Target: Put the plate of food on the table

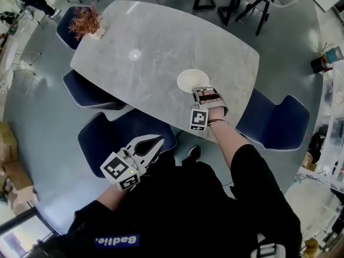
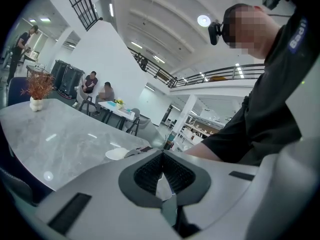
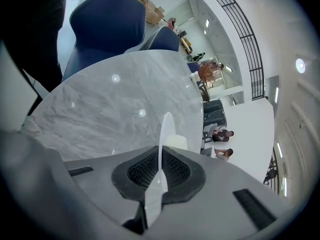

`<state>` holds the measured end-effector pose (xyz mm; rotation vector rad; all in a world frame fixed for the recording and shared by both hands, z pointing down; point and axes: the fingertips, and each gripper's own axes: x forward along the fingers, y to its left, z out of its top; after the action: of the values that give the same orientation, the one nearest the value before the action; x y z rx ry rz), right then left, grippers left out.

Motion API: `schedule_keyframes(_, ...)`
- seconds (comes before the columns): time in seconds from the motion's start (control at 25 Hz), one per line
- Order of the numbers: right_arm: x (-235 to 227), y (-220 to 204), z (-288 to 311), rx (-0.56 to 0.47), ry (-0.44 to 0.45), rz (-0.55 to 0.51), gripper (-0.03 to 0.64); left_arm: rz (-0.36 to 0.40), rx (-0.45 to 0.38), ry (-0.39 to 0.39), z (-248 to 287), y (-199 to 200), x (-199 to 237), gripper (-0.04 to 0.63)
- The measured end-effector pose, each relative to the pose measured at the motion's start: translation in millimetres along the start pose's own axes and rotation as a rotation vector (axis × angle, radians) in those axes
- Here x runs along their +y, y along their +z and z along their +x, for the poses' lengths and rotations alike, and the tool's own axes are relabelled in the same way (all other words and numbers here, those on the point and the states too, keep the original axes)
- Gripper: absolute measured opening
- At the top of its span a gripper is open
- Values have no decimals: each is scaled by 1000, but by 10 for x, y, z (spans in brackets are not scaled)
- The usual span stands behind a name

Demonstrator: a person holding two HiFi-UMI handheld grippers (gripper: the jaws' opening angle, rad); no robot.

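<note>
A white plate (image 1: 192, 80) sits at the near right part of the grey marble table (image 1: 156, 47); I make out no food on it. My right gripper (image 1: 205, 91) is shut on the plate's near rim, and in the right gripper view the rim (image 3: 163, 129) stands edge-on between the jaws. Whether the plate rests on the tabletop or hangs just above it I cannot tell. My left gripper (image 1: 159, 140) is shut and holds nothing, low by my body over a blue chair (image 1: 115, 136). From the left gripper view (image 2: 161, 159) the plate (image 2: 116, 154) shows small on the table.
A dried plant in a white pot (image 1: 87, 21) stands at the table's far left end. Blue chairs (image 1: 274, 123) flank the near corners, with another (image 1: 88, 92) on the left. People sit at a far table (image 2: 98, 91).
</note>
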<state>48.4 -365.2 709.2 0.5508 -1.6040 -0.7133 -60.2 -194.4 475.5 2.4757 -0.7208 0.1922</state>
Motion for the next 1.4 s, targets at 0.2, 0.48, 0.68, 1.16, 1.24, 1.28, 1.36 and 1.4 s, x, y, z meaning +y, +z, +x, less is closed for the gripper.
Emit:
schedule_keyframes(0.2, 51, -32, 205, 28, 15, -4, 18, -5, 13, -9, -4, -11, 134, 8)
schedule_keyframes(0.48, 165, -50, 382, 44, 63, -15, 18, -15, 17, -32, 81, -1, 189, 8)
schedule_keyframes(0.68, 283, -43, 501, 61, 135, -27, 20, -29, 24, -36, 91, -43, 190, 8)
schedule_keyframes(1.16, 467, -23, 601, 70, 311, -61, 62, -59, -1, -13, 2, -104, 217, 7)
schedule_keyframes(1.24, 477, -14, 597, 63, 338, -52, 67, -62, 0, -13, -10, -112, 212, 6)
schedule_keyframes(1.28, 480, -9, 594, 61, 352, -48, 71, -63, 0, -14, -19, -113, 211, 8)
schedule_keyframes(1.36, 488, -3, 593, 59, 380, -43, 77, -67, -3, -14, -35, -108, 214, 8)
schedule_keyframes(1.4, 493, 0, 593, 59, 394, -41, 80, -69, -5, -14, -43, -107, 219, 6)
